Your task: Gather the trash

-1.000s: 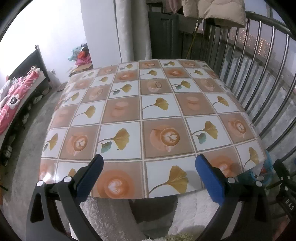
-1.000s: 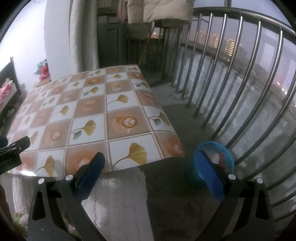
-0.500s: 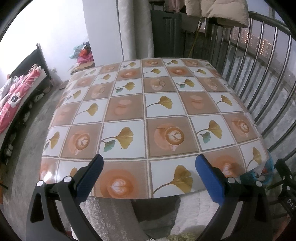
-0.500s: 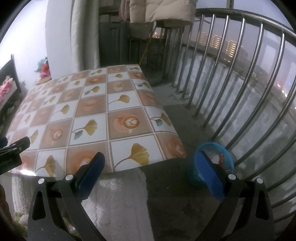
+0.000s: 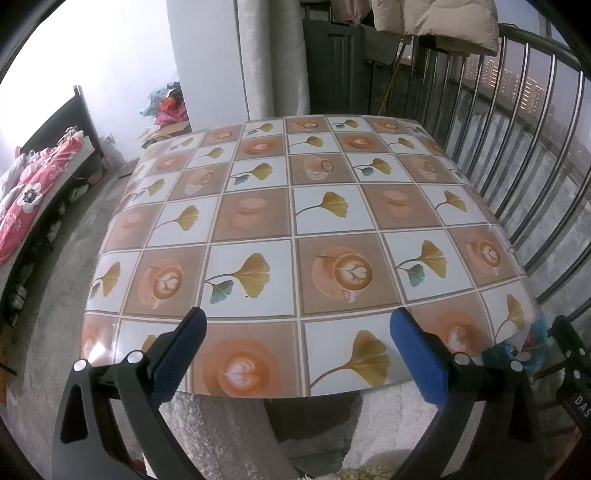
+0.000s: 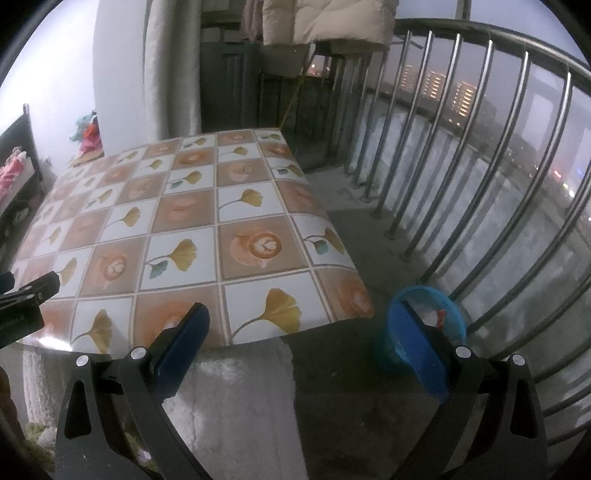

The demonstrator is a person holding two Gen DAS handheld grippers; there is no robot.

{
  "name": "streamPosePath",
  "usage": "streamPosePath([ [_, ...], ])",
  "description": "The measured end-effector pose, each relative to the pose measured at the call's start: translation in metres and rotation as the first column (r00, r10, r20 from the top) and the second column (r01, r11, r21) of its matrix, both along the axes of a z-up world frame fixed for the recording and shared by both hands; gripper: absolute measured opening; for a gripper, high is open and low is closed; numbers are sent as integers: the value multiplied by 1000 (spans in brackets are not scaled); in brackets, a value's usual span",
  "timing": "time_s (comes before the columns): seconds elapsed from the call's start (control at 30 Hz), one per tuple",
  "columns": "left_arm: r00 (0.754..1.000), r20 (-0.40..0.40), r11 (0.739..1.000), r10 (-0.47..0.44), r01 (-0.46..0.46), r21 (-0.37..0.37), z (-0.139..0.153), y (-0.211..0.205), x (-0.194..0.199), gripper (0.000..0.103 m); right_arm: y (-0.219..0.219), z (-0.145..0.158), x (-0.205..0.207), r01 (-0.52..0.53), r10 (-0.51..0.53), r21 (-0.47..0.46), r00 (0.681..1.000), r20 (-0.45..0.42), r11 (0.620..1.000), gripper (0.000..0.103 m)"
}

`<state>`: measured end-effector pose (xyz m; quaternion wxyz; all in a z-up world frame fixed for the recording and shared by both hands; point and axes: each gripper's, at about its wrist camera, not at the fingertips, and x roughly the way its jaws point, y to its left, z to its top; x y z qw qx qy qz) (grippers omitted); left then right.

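Both tools in view, both released, pads spread wide with nothing between them.

Left tool [image 5: 297, 347]: I have it hovering over the near edge of the surface [image 5: 332, 177], which wears a glossy checked cloth of ginkgo leaves and latte cups. I see no loose item on the cloth from this view.

Right tool [image 6: 306, 339]: sits off the surface's near right corner, over the grey floor [image 6: 332, 387]. Its left pad overlaps the near edge of the surface in the picture; its right pad overlaps the blue bin [image 6: 424, 321].

Blue bin: on the floor, just off the surface's near right corner, between the surface and the railing [image 6: 461, 166]. Inside it I make out something white and a bit of red; too small to tell what. In the left view only a sliver of the bin [image 5: 535, 343] shows past the surface's right corner.

Left tool's body pokes into the right view beside the surface's near left edge [image 6: 26, 302].

White fluffy rug [image 6: 236, 406] lies under the surface's near edge. Bed with pink floral bedding [image 5: 29, 192] stands well to the left of the surface. Padded beige jacket [image 5: 436, 22] hangs beyond the surface's far side.
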<state>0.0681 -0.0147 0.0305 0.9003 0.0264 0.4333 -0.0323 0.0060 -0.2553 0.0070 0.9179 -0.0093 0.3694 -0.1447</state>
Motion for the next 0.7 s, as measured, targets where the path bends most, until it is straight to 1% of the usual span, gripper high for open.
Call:
streamPosePath([
  [0.7, 1000, 0, 1000, -1, 1, 1, 0, 1, 1, 97, -3, 3, 5, -22, 22, -9, 1000, -3, 1000, 95],
])
